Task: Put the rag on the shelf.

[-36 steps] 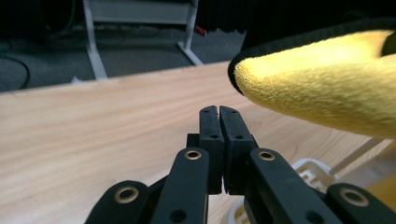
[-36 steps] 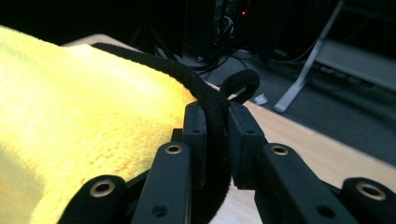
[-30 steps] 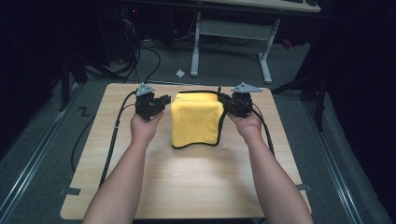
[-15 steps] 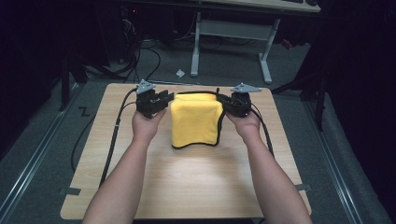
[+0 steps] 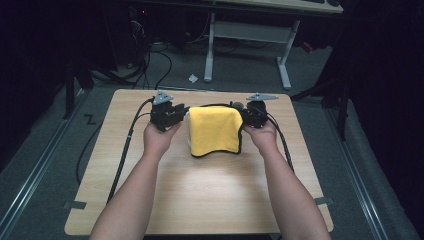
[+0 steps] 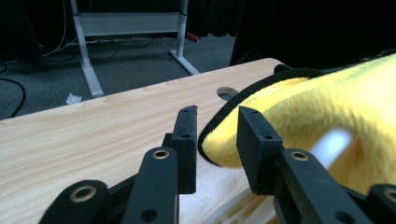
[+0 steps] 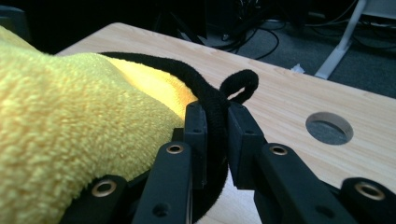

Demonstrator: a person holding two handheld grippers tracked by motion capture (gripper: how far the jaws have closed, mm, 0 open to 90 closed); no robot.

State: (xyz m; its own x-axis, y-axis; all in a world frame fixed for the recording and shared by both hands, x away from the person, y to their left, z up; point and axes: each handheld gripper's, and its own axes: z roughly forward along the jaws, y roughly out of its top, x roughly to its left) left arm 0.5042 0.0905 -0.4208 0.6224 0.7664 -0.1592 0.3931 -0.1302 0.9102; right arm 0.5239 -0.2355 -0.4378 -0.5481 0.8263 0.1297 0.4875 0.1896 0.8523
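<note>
Lowering the yellow towel (image 5: 215,129) evenly, I keep my right gripper (image 7: 217,123) clamped on its black hem; left gripper (image 6: 215,135) (jaws just opened, corner loose between them) waits.

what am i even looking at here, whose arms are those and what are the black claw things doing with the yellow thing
No robot here: a person's bare forearms come in from the bottom of the high view, and each hand holds a black two-jaw tool with a trailing cable. The left claw and right claw each carry a small camera, which gives the two close-up pictures looking along their jaws.

On the wooden table lies a folded yellow towel with a black edge trim, resting over something white.

In the right gripper view, the right claw pinches the towel's black trim beside its small hanging loop. In the left gripper view, the left claw's jaws have just been opening and stand apart around the towel's corner without pressing on it.
</note>
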